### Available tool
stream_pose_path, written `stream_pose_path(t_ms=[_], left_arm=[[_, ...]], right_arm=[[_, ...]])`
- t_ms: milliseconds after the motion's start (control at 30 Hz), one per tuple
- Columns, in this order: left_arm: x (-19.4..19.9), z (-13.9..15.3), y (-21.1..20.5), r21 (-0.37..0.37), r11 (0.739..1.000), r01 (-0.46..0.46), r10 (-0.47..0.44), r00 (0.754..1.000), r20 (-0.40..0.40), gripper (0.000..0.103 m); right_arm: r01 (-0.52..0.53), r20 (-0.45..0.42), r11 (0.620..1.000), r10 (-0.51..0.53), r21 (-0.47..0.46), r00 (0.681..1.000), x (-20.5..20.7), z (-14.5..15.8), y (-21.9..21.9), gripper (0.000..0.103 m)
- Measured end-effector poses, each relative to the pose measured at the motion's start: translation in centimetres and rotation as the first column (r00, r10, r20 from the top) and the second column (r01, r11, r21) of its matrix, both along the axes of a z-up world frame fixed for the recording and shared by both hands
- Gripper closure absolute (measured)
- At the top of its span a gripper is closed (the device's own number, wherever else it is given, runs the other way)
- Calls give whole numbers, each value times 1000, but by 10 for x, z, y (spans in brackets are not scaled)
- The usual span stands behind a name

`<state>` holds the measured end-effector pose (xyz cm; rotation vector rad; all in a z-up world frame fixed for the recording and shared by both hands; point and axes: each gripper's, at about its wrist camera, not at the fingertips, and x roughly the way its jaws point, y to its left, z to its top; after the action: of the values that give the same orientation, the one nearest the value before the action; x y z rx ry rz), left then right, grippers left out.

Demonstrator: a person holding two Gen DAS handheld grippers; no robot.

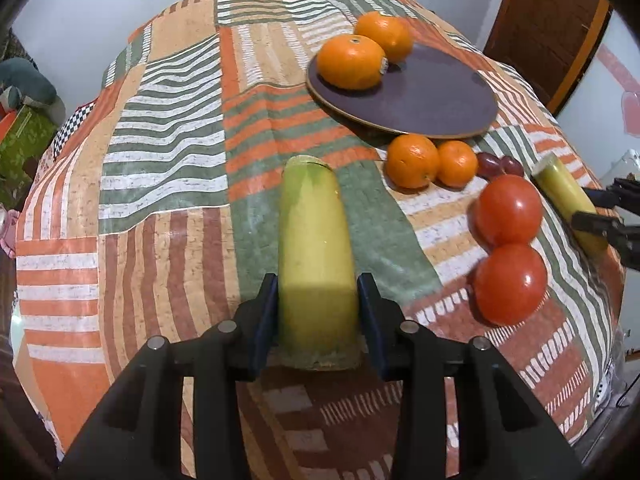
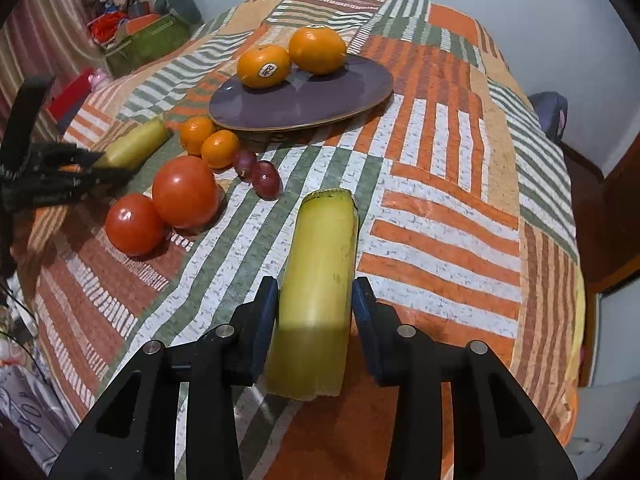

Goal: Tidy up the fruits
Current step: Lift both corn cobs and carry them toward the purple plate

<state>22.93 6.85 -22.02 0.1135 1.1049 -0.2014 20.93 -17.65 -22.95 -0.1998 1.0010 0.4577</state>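
Fruits half sorted: two oranges (image 1: 366, 50) on purple plate (image 1: 432, 96), ahead and right of my left gripper (image 1: 318, 308). Left gripper pinching banana chunk (image 1: 316, 256) between its pads, right gripper (image 2: 314, 308) gripping other banana piece (image 2: 316, 292) same way, plate (image 2: 320, 100) ahead and left of it. Both pieces look lifted, cant tell for sure. Worries: soft banana, too much squeeze bruises it; smooth peel could slip out on tilt. Tomatoes (image 1: 510, 248), small oranges (image 1: 430, 160), grapes (image 1: 500, 165) sit between grippers, careless swing would roll them off table (image 1: 168, 152). Oranges on plate might roll if bumped.
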Motion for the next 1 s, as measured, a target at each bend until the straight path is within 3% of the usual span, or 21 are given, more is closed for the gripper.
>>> stream_pose_path(t_ms=[300,567,733,1000], left_arm=[[19,-6,-10,43,999,8,-9,1000,12,60],[31,-11,4,-49,998,-30,30,1000,-4,64],[28,-7,0,-23,1000,-8,8,1000,3,64],[22,11,-7,-40,999,-6,8,999,41,64]], right_arm=[[17,-21,1000,-17,13,1000,10,-11,6,65],[31,19,999,-32,30,999,10,-13,5,68],[51,15,997,-52,64,999,15,-9,0,69],[54,31,995,-56,84,998,19,0,1,69]])
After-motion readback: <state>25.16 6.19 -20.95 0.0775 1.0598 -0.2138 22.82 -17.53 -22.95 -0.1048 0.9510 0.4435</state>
